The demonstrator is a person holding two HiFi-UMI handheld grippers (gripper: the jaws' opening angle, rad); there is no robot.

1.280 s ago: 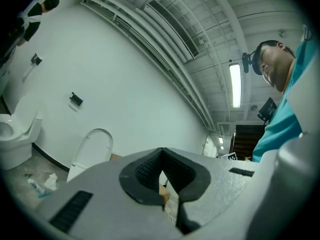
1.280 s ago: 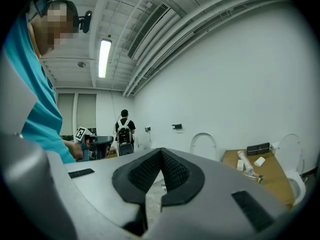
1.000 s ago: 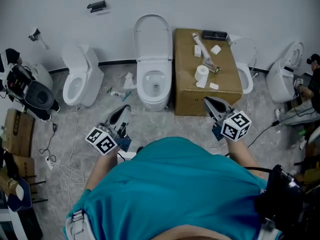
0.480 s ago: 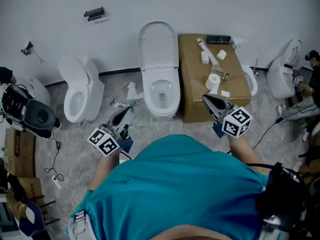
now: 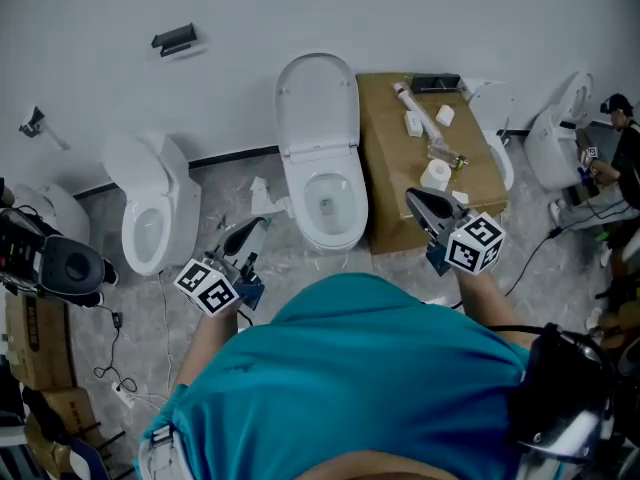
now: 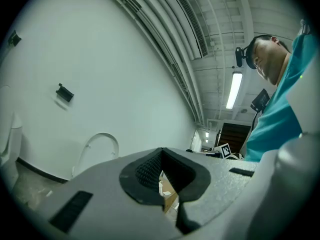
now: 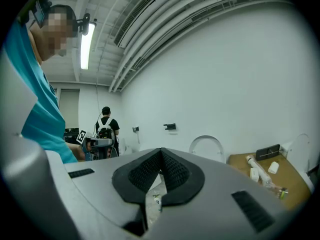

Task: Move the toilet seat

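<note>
The middle white toilet (image 5: 330, 203) stands against the wall with its lid (image 5: 318, 98) raised; the ring round the bowl lies flat. My left gripper (image 5: 252, 226) hovers over the floor just left of the bowl, shut and empty. The right gripper (image 5: 413, 198) hangs over the front corner of the cardboard box, right of the bowl; its jaws meet in a point with nothing between them. Neither touches the toilet. The raised lid (image 6: 100, 146) shows beyond the closed jaws in the left gripper view, and the same lid (image 7: 206, 146) appears in the right gripper view.
A cardboard box (image 5: 400, 183) with a paper roll (image 5: 434, 174) and small parts stands right of the toilet. Another toilet (image 5: 150, 208) stands at the left, two more (image 5: 553, 143) at the right. Cables and scraps litter the floor (image 5: 150, 318). A person (image 5: 615, 138) crouches at the far right.
The person has stepped toward the middle toilet, carrying both grippers forward; the bowl now lies nearer and between the two grippers. Both stay shut.
</note>
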